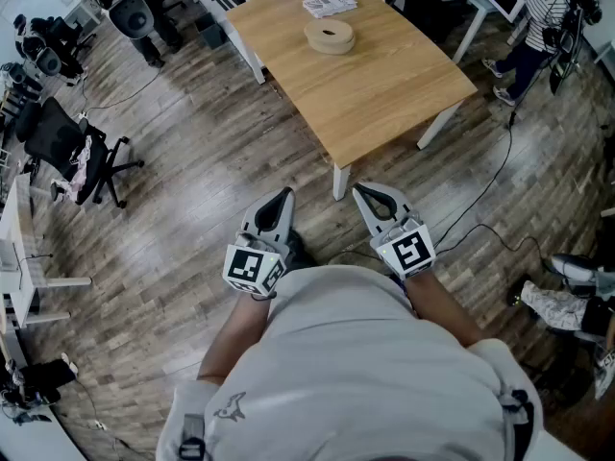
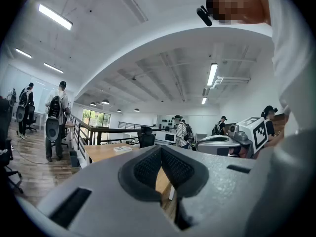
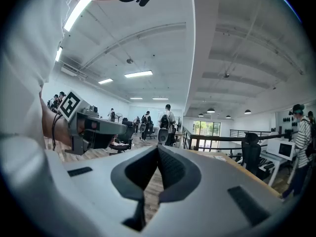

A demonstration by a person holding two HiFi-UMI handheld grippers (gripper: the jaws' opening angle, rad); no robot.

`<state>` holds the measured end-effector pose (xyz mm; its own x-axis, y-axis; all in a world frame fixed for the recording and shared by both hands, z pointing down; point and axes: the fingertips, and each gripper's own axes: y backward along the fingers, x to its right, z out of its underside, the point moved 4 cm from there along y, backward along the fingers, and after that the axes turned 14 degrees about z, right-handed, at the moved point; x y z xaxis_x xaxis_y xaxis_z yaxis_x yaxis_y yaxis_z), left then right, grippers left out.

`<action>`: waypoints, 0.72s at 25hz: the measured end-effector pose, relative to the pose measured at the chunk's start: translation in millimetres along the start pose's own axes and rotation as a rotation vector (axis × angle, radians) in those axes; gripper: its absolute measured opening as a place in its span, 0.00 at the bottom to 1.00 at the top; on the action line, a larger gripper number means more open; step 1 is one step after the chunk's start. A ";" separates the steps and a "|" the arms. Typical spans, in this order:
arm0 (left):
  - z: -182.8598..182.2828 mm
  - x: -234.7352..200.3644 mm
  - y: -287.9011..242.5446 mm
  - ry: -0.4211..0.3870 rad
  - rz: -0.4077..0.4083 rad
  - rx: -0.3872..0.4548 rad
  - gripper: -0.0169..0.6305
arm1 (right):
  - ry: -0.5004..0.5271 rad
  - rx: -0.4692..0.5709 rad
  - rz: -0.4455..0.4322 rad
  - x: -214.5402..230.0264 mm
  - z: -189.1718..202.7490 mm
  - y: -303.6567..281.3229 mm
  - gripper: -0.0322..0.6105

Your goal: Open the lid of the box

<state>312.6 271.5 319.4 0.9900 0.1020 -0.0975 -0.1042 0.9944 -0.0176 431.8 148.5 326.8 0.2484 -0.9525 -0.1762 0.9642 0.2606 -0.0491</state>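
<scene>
Only the head view shows the round box (image 1: 330, 36). It sits on the far half of the wooden table (image 1: 384, 94) with its lid on, so its contents are hidden. A printed leaflet (image 1: 330, 4) lies just beyond it. Both grippers hang over the plank floor (image 1: 192, 181) on the near side of the table, well apart from the box. The left gripper (image 1: 285, 195) and the right gripper (image 1: 358, 189) are side by side, close to the person's torso.

The gripper views give what the head view cannot: the fingers seen straight on. In the left gripper view the ribbed fingers (image 2: 148, 168) meet at their tips with nothing between them, and in the right gripper view they do the same. Those views also show the ceiling lights (image 3: 138, 74) and several people standing (image 2: 55, 113) across the room. The table appears only as a thin edge.
</scene>
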 end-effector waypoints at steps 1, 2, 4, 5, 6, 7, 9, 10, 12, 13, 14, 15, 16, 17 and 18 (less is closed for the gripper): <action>-0.8 -0.8 -0.4 -0.001 0.000 0.001 0.04 | -0.003 -0.001 0.000 0.4 -0.3 -0.9 0.06; -1.5 -1.5 -0.7 -0.002 0.000 0.002 0.04 | -0.005 -0.002 0.001 0.7 -0.5 -1.9 0.06; -2.9 -2.8 -1.1 -0.005 -0.001 0.006 0.04 | -0.006 -0.003 0.002 1.5 0.1 -4.1 0.06; -3.6 -3.1 -1.2 -0.007 -0.002 0.009 0.04 | -0.006 -0.004 0.002 2.1 0.7 -5.0 0.06; -4.1 -3.4 -1.5 -0.009 -0.002 0.012 0.04 | -0.007 -0.006 0.000 2.9 1.2 -5.7 0.06; -4.4 -3.7 -2.3 -0.010 -0.002 0.013 0.04 | -0.007 -0.008 -0.002 3.9 1.5 -6.3 0.06; -4.9 -4.5 -5.2 -0.010 -0.003 0.014 0.04 | -0.006 -0.008 -0.008 6.2 1.7 -7.7 0.06; -5.0 -5.1 -6.5 -0.011 -0.002 0.014 0.04 | -0.004 -0.008 -0.009 7.1 1.8 -8.5 0.06; -4.9 -6.8 -7.7 -0.012 -0.001 0.014 0.04 | -0.002 -0.006 -0.009 7.4 1.4 -10.6 0.06; -4.8 -7.6 -7.4 -0.013 -0.001 0.014 0.04 | -0.004 -0.004 -0.008 6.9 1.0 -11.7 0.06; -4.9 -8.4 -6.8 -0.012 0.000 0.015 0.04 | -0.006 -0.001 -0.006 6.1 0.5 -12.6 0.06; -5.3 -9.2 -6.1 -0.011 0.001 0.016 0.04 | -0.009 0.002 -0.005 5.3 -0.2 -13.6 0.06; -5.8 -10.4 -5.5 -0.010 0.001 0.017 0.04 | -0.012 0.004 -0.004 4.6 -1.0 -14.8 0.06; -6.4 -12.0 -5.1 -0.009 0.002 0.017 0.04 | -0.015 0.005 -0.004 4.1 -1.7 -16.5 0.06; -6.3 -14.1 -5.0 -0.008 0.002 0.016 0.04 | -0.016 0.004 -0.003 3.4 -1.9 -18.4 0.06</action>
<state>298.5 264.9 314.6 0.9905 0.1041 -0.0898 -0.1046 0.9945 -0.0010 414.7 140.8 325.2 0.2466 -0.9559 -0.1598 0.9654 0.2566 -0.0454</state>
